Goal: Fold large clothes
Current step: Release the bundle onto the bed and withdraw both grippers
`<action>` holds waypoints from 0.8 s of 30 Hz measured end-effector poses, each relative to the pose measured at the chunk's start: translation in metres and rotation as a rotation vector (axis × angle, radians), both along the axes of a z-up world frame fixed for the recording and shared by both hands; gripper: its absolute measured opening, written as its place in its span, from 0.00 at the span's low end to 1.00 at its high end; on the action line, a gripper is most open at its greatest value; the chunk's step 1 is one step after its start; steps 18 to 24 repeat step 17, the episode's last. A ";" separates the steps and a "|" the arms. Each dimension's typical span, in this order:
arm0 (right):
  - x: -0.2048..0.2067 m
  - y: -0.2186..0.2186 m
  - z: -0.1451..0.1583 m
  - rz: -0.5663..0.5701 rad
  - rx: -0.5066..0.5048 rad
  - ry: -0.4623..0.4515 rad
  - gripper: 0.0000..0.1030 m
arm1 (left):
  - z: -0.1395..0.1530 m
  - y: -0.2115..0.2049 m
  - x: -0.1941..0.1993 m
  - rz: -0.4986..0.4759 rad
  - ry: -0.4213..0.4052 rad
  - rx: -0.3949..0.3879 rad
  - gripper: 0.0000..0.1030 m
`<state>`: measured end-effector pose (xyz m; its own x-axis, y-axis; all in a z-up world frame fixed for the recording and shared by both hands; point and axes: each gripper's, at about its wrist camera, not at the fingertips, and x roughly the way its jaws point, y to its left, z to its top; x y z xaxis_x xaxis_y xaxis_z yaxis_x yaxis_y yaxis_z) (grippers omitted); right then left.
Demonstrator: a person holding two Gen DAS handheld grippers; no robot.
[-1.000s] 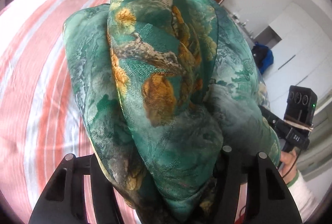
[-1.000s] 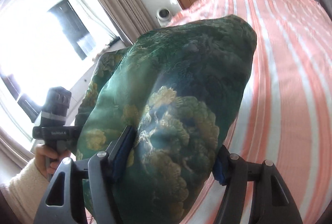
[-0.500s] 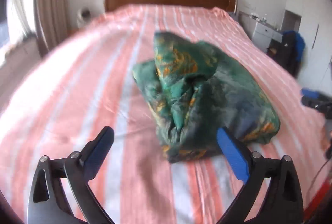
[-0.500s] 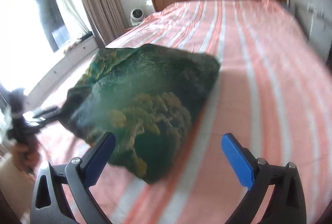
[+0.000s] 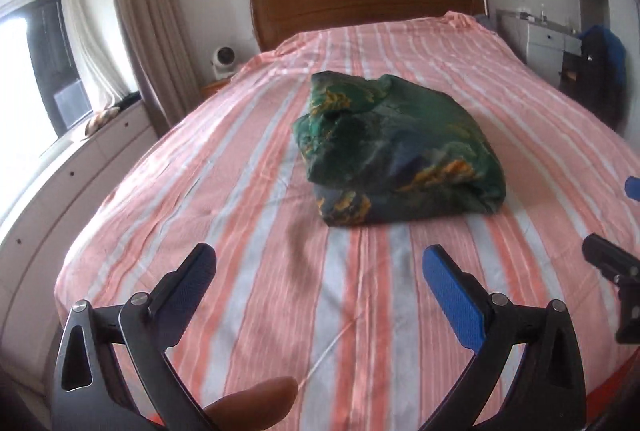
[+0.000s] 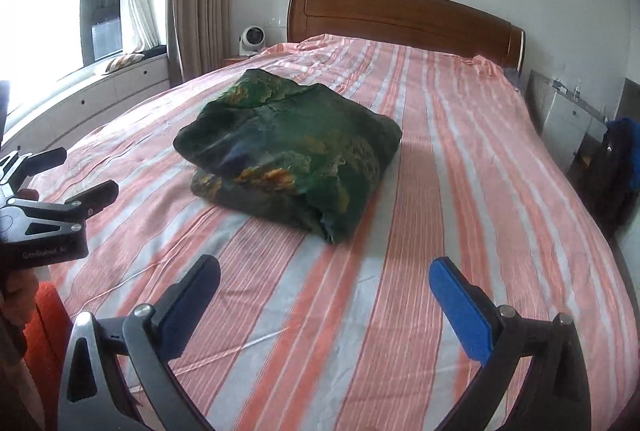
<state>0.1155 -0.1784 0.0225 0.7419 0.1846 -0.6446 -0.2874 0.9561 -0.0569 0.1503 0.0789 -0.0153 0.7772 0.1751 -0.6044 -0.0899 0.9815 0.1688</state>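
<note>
A green garment with yellow print lies folded in a thick bundle in the middle of the striped bed. It also shows in the right wrist view. My left gripper is open and empty, held back from the bundle over the bed's near end. My right gripper is open and empty, also back from the bundle. The left gripper shows at the left edge of the right wrist view, and the right gripper at the right edge of the left wrist view.
A wooden headboard stands at the far end. A small white fan sits on a bedside stand at the left. A window bench with drawers runs along the left. A white cabinet and a dark bag stand at the right.
Both grippers let go of the garment and opened, then pulled back toward the foot of the bed. The bundle now rests on the bed by itself.
</note>
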 end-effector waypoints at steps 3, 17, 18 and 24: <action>-0.017 0.002 0.002 -0.025 -0.034 0.020 1.00 | 0.004 -0.003 -0.010 -0.004 0.022 -0.059 1.00; -0.027 0.004 0.011 -0.074 -0.043 0.034 1.00 | 0.013 -0.018 -0.028 0.015 0.028 -0.045 1.00; -0.027 0.004 0.011 -0.074 -0.043 0.034 1.00 | 0.013 -0.018 -0.028 0.015 0.028 -0.045 1.00; -0.027 0.004 0.011 -0.074 -0.043 0.034 1.00 | 0.013 -0.018 -0.028 0.015 0.028 -0.045 1.00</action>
